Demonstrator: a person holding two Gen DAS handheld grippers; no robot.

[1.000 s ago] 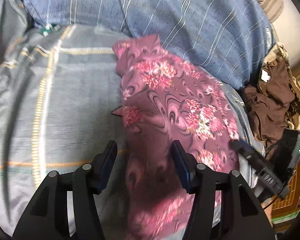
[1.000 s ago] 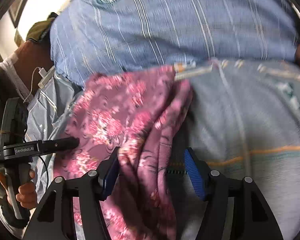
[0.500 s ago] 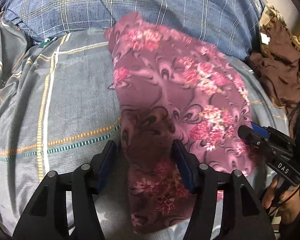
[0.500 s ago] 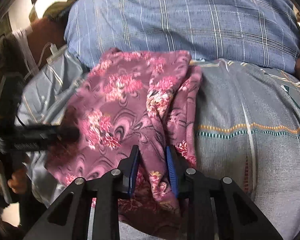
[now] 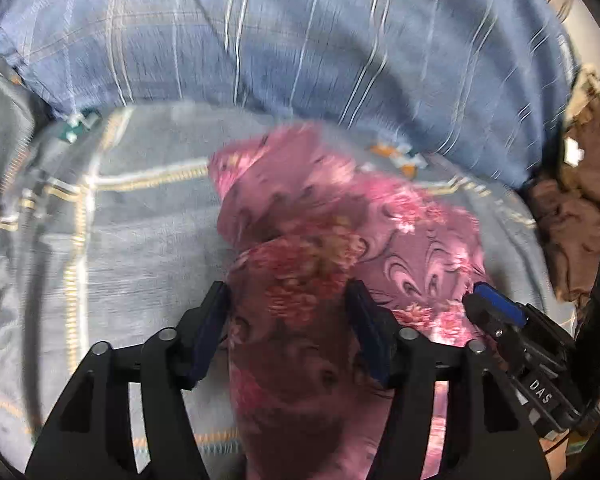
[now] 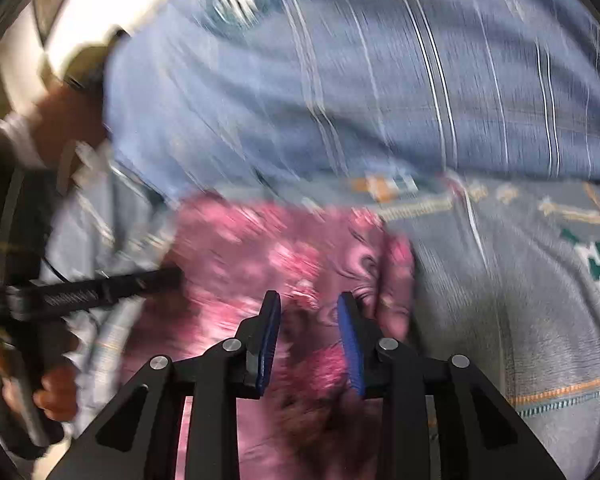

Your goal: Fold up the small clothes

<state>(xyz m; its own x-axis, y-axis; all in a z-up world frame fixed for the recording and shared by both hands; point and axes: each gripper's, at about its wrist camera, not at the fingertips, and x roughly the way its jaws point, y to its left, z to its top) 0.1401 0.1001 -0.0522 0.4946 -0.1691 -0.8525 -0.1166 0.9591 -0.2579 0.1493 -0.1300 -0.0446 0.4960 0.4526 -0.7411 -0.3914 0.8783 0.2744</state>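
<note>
A maroon floral garment (image 5: 340,240) lies on the grey checked bedsheet (image 5: 140,240), one end doubled back toward me. My left gripper (image 5: 288,312) has its jaws wide apart, with a fold of the garment lying between them. My right gripper (image 6: 308,328) has its jaws narrowly apart around a bunched fold of the same garment (image 6: 260,256). The right gripper also shows at the lower right of the left wrist view (image 5: 500,316). The left gripper shows at the left of the right wrist view (image 6: 100,288). Both views are blurred.
A large blue striped pillow (image 5: 300,40) lies along the far side of the sheet, and also fills the top of the right wrist view (image 6: 360,80). A heap of brown clothes (image 5: 580,216) lies at the right. A hand (image 6: 56,392) holds the left gripper's handle.
The far end of the garment has come back toward me and now lies doubled. The right jaws have opened slightly. Both cameras are moving, so the views blur.
</note>
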